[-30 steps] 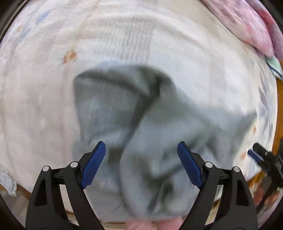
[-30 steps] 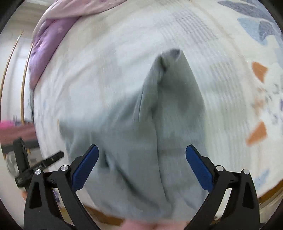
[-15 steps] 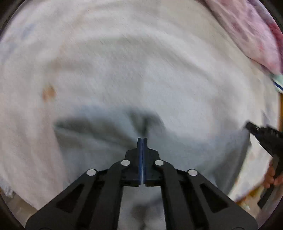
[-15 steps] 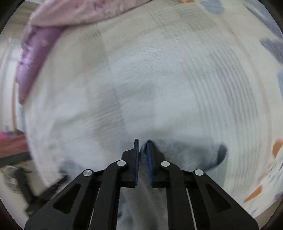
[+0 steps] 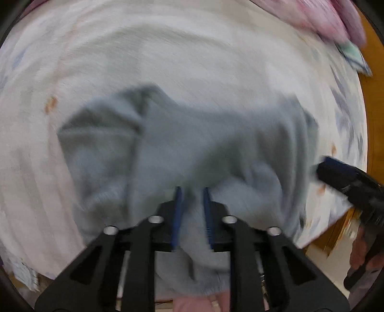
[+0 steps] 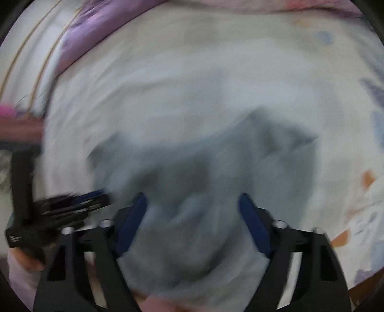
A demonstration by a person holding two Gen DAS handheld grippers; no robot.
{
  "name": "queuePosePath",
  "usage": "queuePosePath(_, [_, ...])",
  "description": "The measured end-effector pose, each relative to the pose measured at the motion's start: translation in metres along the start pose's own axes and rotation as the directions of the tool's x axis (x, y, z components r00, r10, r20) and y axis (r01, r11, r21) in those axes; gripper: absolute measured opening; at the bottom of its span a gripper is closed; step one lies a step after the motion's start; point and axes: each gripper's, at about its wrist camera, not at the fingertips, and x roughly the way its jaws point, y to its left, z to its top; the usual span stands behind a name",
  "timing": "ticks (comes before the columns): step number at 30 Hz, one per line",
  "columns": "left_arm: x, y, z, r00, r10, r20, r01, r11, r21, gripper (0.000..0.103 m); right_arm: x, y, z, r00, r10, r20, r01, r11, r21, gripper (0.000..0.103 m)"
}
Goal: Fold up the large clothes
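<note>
Jaws opening around one grey garment [image 5: 192, 144], two grippers, left gripper [image 5: 192, 211], right gripper [image 6: 192, 216]

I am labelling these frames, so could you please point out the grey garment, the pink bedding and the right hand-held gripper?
grey garment [image 5: 216, 148]: left wrist view, middle of the cloth.
pink bedding [image 5: 331, 19]: left wrist view, bunched edge, top right.
right hand-held gripper [image 6: 193, 211]: right wrist view, midway between its fingertips.
</note>
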Motion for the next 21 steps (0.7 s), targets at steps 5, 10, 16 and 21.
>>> queuePosePath(5, [0.053, -0.019, -0.028, 0.994, 0.004, -0.105, -0.005, 1.000, -0.014, 0.006, 0.049, 0.011, -0.041, 0.987, -0.015, -0.157, 0.016, 1.000, 0.006, 0.003])
queuePosePath(10, [0.100, -0.004, -0.027, 0.990, -0.036, -0.135, 0.008, 0.978, -0.207, 0.002, 0.109, -0.045, -0.059, 0.968, -0.005, -0.252, 0.072, 0.964, 0.257, 0.000])
queuePosePath(16, [0.084, -0.022, -0.078, 0.986, 0.077, -0.149, -0.094, 0.989, -0.111, 0.002, 0.063, -0.031, -0.103, 0.951, -0.067, -0.303, 0.127, 0.975, 0.184, 0.004])
queuePosePath(21, [0.116, -0.027, -0.105, 0.991, 0.127, -0.049, -0.130, 0.989, -0.067, 0.002, 0.107, -0.060, -0.158, 0.940, -0.112, -0.321, 0.183, 0.962, 0.202, 0.000])
